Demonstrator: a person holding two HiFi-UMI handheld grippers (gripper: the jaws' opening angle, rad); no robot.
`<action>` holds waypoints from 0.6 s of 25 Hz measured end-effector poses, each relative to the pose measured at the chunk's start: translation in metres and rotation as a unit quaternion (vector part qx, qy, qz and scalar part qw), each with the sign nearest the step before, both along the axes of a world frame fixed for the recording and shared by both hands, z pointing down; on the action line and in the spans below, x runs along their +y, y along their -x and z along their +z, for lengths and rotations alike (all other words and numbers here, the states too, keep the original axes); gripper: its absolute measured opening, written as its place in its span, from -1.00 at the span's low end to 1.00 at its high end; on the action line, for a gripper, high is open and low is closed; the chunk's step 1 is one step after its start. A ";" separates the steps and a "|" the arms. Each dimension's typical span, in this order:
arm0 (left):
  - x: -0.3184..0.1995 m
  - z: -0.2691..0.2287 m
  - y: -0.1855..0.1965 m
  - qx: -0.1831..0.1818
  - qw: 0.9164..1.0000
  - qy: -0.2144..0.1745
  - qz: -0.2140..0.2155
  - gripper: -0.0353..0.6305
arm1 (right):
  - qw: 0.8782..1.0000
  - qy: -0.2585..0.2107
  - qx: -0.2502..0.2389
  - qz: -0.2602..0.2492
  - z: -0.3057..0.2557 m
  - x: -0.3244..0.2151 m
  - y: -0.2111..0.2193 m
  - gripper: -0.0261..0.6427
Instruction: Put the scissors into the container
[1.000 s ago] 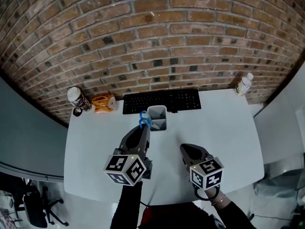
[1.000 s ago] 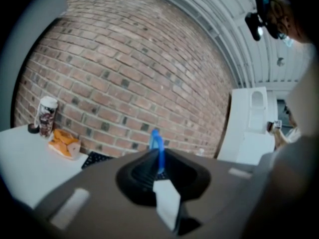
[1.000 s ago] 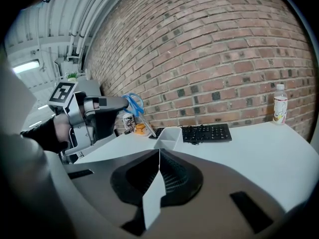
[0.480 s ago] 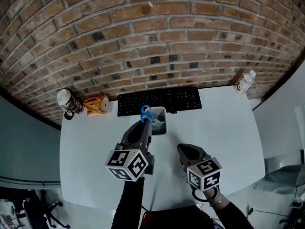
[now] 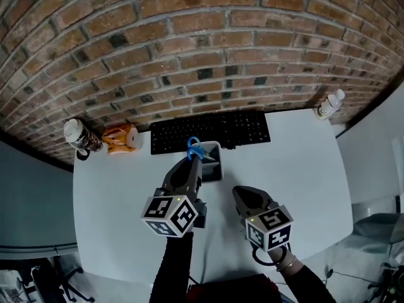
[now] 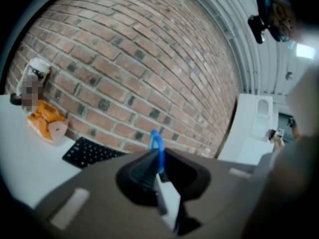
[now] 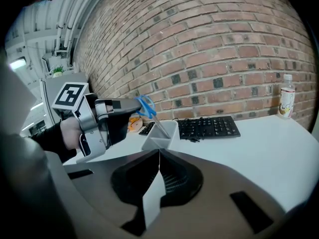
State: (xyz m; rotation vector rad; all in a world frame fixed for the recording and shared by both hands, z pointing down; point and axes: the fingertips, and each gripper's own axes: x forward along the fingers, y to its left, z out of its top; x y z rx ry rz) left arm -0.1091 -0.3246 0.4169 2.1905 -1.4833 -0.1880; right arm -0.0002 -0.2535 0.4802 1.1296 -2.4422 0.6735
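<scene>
Head view: my left claw pinches the one pair of scissors, over the single container just ahead of its tip. Left gripper view: only the blue handle loop shows. Right gripper view: my right claw, pressed together and empty, sees the blades dipping inside the container.

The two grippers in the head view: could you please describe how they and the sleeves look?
Both the left gripper and right gripper have dark grey bodies tapering toward the jaws, each carrying a cube with black-and-white square markers at the rear. The sleeves are dark.
</scene>
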 end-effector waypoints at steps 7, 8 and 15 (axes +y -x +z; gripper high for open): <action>-0.010 0.020 0.003 0.011 1.000 0.017 0.004 -0.80 | 1.000 0.013 0.005 0.009 0.014 -0.012 0.005 -0.89; -0.011 0.023 0.003 0.012 1.000 0.019 0.004 -0.80 | 1.000 0.015 0.005 0.009 0.015 -0.013 0.005 -0.89; -0.016 0.038 0.006 0.026 0.999 0.036 0.006 -0.80 | 1.000 0.025 0.012 0.011 0.023 -0.019 0.006 -0.89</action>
